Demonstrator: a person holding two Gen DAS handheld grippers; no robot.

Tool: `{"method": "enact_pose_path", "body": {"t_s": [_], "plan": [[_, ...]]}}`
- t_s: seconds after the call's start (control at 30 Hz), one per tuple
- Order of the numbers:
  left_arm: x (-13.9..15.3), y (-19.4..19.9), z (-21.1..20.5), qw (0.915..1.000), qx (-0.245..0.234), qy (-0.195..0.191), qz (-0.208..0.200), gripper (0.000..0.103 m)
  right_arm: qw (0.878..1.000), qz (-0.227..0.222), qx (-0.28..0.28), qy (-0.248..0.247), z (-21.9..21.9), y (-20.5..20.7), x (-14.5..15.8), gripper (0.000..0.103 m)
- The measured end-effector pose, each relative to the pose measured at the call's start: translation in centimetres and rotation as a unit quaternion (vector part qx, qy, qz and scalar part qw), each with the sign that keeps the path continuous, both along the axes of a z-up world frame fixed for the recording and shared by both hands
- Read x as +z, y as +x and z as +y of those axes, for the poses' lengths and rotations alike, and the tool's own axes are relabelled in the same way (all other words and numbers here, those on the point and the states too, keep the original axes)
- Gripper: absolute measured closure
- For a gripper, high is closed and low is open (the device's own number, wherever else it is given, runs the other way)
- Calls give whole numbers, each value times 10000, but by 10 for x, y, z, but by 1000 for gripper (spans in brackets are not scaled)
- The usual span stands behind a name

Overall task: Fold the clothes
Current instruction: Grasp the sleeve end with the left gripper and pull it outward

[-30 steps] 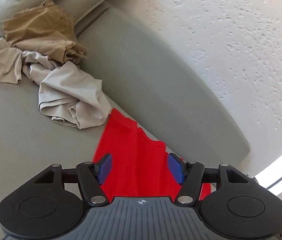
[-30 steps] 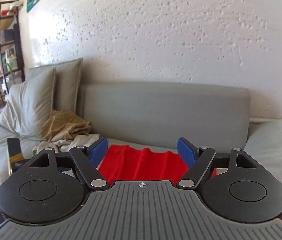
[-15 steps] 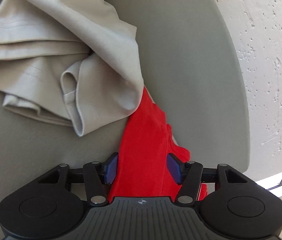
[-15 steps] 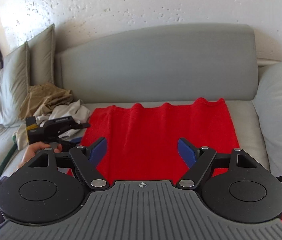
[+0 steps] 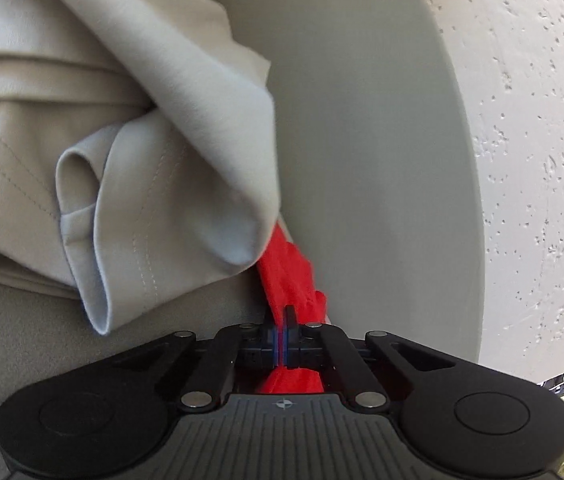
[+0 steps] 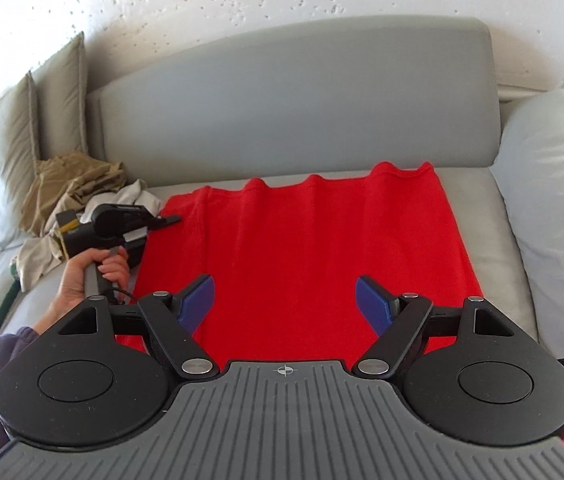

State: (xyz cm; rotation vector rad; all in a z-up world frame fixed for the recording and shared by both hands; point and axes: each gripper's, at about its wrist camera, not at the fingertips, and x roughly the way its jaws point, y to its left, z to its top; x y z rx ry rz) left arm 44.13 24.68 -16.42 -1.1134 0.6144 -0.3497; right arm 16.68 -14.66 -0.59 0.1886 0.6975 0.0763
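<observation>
A red garment (image 6: 314, 248) lies spread flat on the grey sofa seat (image 6: 482, 208). My left gripper (image 5: 282, 334) is shut on the red garment's (image 5: 288, 272) far left corner, next to a beige garment (image 5: 122, 152). In the right wrist view the left gripper (image 6: 166, 220) shows at that corner, held by a hand. My right gripper (image 6: 285, 300) is open and empty above the near part of the red garment.
A pile of beige and tan clothes (image 6: 70, 188) lies at the sofa's left end by olive cushions (image 6: 14, 152). A pale cushion (image 6: 554, 200) lies at the right. The sofa backrest (image 6: 294, 108) stands against a white wall.
My left gripper moved forward to the red garment's corner and shut on it. My right gripper tilted down over the garment and stayed open.
</observation>
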Motion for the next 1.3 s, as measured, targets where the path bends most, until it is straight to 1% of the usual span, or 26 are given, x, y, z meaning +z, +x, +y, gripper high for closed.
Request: {"method": "enact_pose_path", "body": {"t_s": [0.07,0.17,0.2,0.27,0.3,0.33,0.37,0.4,0.5,0.53,0.63,0.73,0.87,0.9,0.97,1.03,1.1,1.13,1.23,1.3], "plan": [[17,-9,0,9993,36,238,-279,103,9996,-140,109,-197,7,-11,11,24],[43,-22,-1,9957,90,595,-697,103,9980,-328,243,-482,15,-28,25,24],[52,-30,1,9943,129,658,-832,103,9978,-358,257,-505,16,-33,28,24],[74,-52,9,9918,268,619,-1089,103,9972,-418,285,-551,19,-42,35,24],[86,-64,13,9899,351,656,-1203,103,9970,-450,294,-563,20,-47,38,24],[97,-78,18,9875,454,777,-1294,103,9971,-490,270,-516,20,-51,41,24],[108,-91,22,9841,569,977,-1371,103,9972,-531,246,-470,20,-55,44,24],[119,-106,27,9788,700,1293,-1426,103,9973,-574,220,-412,20,-59,48,24],[141,-141,45,9584,1062,2093,-1624,103,9973,-730,105,-36,16,-69,59,24],[146,-152,52,9526,1170,2241,-1691,103,9970,-769,70,92,14,-71,62,24],[152,-175,83,9458,1457,2206,-1884,103,9954,-857,-30,422,11,-76,69,24],[153,-187,109,9457,1734,1935,-1955,103,9950,-765,-76,634,12,-75,69,24],[149,-199,142,9492,1967,1305,-2078,103,9942,-574,-113,899,16,-70,68,24],[149,-201,148,9490,2019,1242,-2081,103,9939,-531,-122,961,17,-68,67,24],[140,-196,160,9497,2074,1231,-1998,103,9933,-497,-138,1033,22,-64,67,24],[121,-187,170,9552,2076,1188,-1745,103,9936,-460,-116,1026,30,-59,65,24],[97,-176,178,9623,2050,1113,-1399,103,9941,-411,-70,999,39,-53,62,24],[85,-171,180,9646,2016,1145,-1253,103,9945,-367,-23,979,44,-51,60,24],[55,-156,185,9690,1882,1346,-866,103,9956,-209,141,907,58,-44,51,24],[36,-152,188,9707,1881,1336,-667,103,9960,-135,228,851,64,-41,46,24]]}}
